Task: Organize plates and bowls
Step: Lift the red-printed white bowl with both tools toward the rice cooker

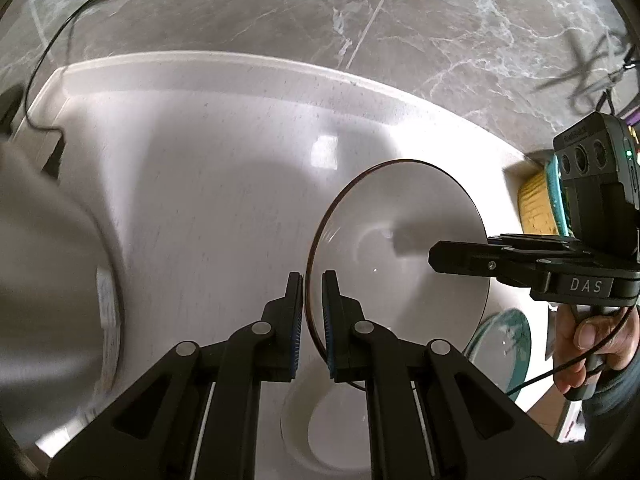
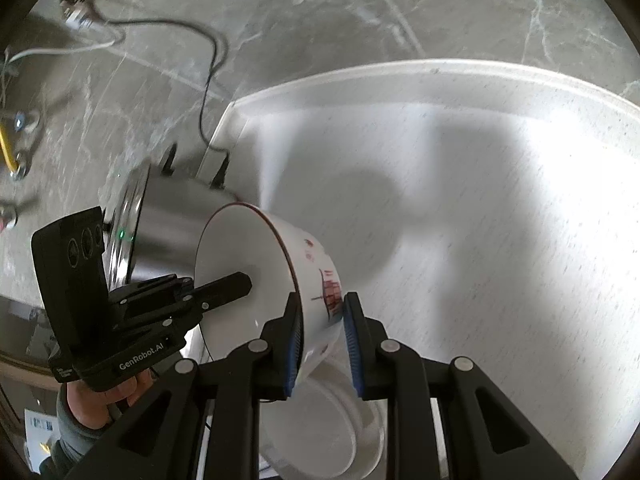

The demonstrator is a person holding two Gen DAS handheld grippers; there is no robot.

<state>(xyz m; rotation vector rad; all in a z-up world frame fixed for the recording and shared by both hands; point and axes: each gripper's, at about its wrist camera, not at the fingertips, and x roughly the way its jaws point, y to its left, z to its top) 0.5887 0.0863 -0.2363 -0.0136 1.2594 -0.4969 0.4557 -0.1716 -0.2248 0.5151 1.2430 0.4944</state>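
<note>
Two grippers lift one white bowl above a pale counter.

The left gripper has its jaws clamped on the brown-edged rim of the bowl, while the right gripper has its jaws clamped over the opposite wall, beside a red print. The bowl hangs tilted over another white dish resting on the counter; a steel pot stands behind, with marble floor beyond.
</note>
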